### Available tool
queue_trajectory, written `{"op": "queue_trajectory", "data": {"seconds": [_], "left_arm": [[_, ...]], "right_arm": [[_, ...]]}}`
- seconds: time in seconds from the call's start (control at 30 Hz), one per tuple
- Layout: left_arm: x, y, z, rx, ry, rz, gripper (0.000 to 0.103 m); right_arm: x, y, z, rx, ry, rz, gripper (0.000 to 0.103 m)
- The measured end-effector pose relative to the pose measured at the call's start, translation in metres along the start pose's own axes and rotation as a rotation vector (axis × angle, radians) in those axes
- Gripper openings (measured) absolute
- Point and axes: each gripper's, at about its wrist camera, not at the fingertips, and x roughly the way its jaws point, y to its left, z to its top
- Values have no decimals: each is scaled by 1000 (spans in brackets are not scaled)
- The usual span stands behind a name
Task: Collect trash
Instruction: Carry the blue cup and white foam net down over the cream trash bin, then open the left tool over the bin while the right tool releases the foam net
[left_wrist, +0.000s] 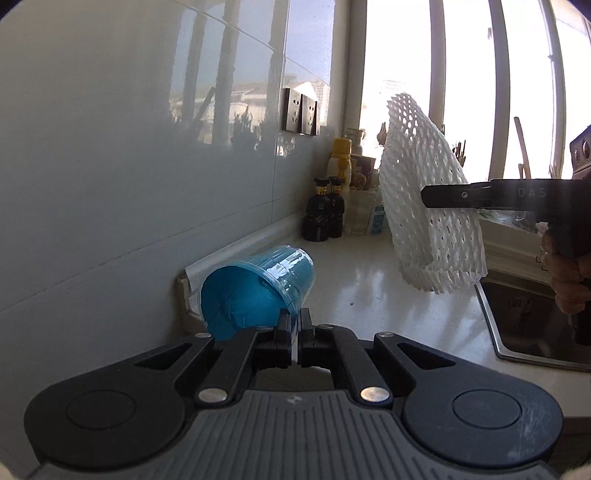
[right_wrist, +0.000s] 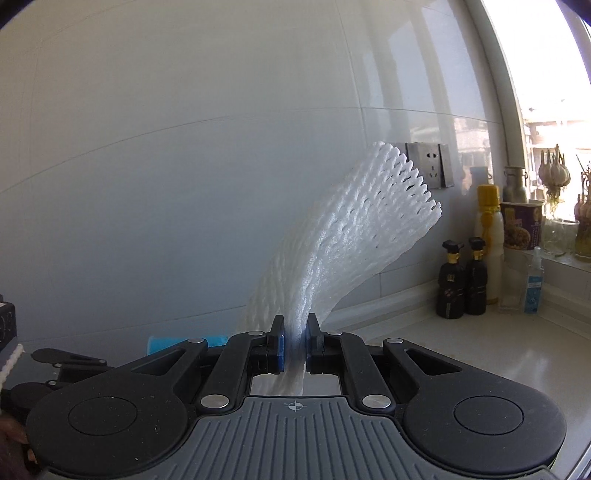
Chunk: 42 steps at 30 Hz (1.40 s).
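My left gripper (left_wrist: 294, 320) is shut on the rim of a blue plastic cup (left_wrist: 255, 291), which hangs tilted on its side just above the white counter (left_wrist: 369, 302) by the tiled wall. My right gripper (right_wrist: 294, 332) is shut on a white foam fruit net (right_wrist: 347, 240) that sticks up and curves to the right. From the left wrist view the net (left_wrist: 424, 192) hangs in the air right of the cup, held by the right gripper (left_wrist: 430, 196). The cup shows as a blue edge (right_wrist: 184, 341) low in the right wrist view.
Two dark bottles (left_wrist: 325, 210), a yellow-capped white bottle (left_wrist: 341, 162), a glass and jars stand at the counter's far corner by the window. Two wall sockets (left_wrist: 301, 114) sit above. A steel sink (left_wrist: 535, 321) lies at the right.
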Motion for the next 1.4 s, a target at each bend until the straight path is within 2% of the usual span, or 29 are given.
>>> {"op": "queue_trajectory", "data": {"seconds": [0.17,0.33,0.47,0.6,0.8,1.03,1.33,1.37,1.4], "left_arm": [[-11,12,-41,-93,62,30,2],[1,22,-91,-215,156,64,2],[27,21,-143,-273,271,97,2],[60,18,-190,-376,382,103,2],[110,7,-224,-430,491,132,2],[153,-2,-240,-397,590,171,2],[204,-9,-248,-363,671,229,2],[212,-11,-248,-361,678,235,2],[216,-12,-248,-359,684,239,2]], "right_arm": [[-4,41,-47,-31,67,71,9],[14,66,-115,-51,207,100,9],[37,74,-180,-36,337,83,9],[64,75,-245,-16,482,60,9],[95,72,-314,3,653,36,9],[120,65,-358,8,761,8,9],[158,65,-387,-23,823,-30,10],[178,55,-385,-24,831,-33,10],[181,55,-388,-26,837,-34,10]]}}
